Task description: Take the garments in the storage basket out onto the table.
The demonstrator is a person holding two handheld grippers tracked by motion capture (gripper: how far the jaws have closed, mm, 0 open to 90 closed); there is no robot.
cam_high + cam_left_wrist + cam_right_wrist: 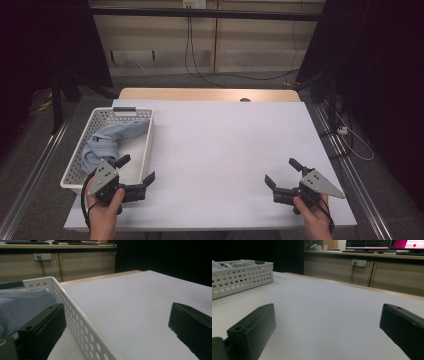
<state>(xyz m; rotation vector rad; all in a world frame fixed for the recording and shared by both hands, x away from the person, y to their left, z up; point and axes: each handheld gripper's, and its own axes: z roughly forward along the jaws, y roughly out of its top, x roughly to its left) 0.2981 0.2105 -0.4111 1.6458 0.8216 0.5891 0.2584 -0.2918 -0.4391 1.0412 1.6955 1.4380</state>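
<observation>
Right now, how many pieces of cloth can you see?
1: a light blue cloth lying bunched inside the white basket at the table's left side. More could be hidden beneath it.

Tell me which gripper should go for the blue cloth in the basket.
Left. The left gripper is open, its jaws astride the white basket's near wall beside the blue cloth; the right gripper sits across the table.

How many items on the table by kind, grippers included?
Basket: 1
Cloth, in the basket: 1
Grippers, both open and holding nothing: 2 (left gripper, right gripper)
Total: 4
</observation>
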